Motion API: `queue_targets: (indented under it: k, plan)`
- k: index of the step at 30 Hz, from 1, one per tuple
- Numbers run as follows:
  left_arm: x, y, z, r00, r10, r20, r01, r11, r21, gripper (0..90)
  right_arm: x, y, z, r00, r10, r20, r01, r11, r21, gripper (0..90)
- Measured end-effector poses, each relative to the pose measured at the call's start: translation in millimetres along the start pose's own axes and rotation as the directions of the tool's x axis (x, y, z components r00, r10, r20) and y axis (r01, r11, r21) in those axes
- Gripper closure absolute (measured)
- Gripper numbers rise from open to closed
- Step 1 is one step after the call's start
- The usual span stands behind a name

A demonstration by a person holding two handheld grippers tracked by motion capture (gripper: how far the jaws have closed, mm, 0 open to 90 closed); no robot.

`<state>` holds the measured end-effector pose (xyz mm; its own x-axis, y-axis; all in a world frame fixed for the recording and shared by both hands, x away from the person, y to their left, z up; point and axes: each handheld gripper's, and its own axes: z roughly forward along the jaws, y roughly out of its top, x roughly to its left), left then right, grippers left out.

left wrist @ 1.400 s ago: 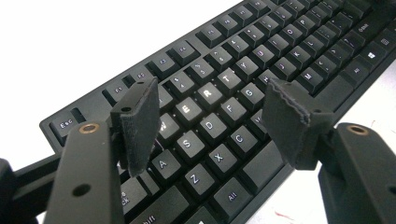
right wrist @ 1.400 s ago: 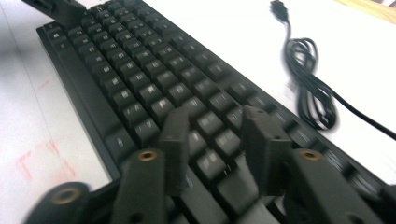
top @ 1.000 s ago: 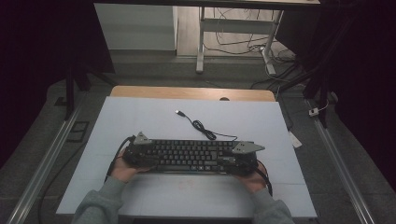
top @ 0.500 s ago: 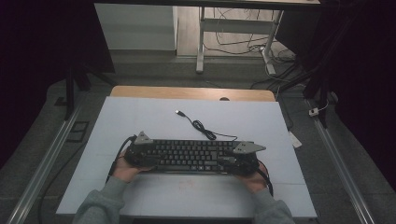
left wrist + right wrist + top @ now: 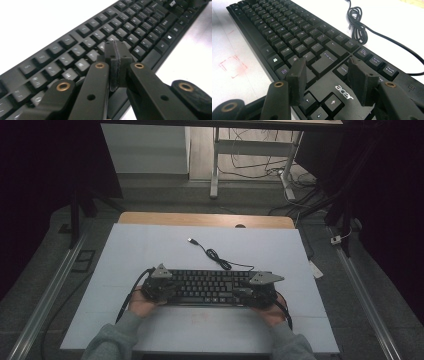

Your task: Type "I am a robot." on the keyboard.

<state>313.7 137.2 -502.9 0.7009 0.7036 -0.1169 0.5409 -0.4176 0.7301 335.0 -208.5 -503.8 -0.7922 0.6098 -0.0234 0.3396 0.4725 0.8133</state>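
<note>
My left claw (image 5: pixel 115 65), just snapped closed on nothing, should press one key on the keyboard (image 5: pixel 210 286) squarely at lower centre while my right claw (image 5: pixel 327 75) hovers open, empty.

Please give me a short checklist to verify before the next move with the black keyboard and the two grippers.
1. Left gripper jaws have just closed, pads together, nothing between them: ok.
2. Right gripper jaws open above the arrow keys, gripping nothing: ok.
3. Keyboard flat on the white table: ok.
4. Keyboard cable loose on the table behind the keyboard, plug unconnected, away from both grippers: ok.
5. Whether the left gripper's tips press a key: cannot tell.
</note>
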Motion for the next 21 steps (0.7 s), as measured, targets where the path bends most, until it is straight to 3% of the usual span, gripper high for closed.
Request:
queue_targets:
  k: [7, 21]
  plan:
    - [-6.2, 0.7, 9.1, 0.9995, 0.03, 0.013, -0.03, 0.999, 0.032, 88.8, 0.2, -0.2, 0.9, 1.0, -0.002, -0.005, 0.002, 1.0, 0.002, 49.7]
    - [-10.1, -1.0, 18.3, 0.9989, 0.045, 0.007, -0.046, 0.9966, 0.068, 88.8, 0.2, -0.4, 1.9, 1.0, -0.005, -0.005, 0.005, 1.0, 0.003, 49.5]
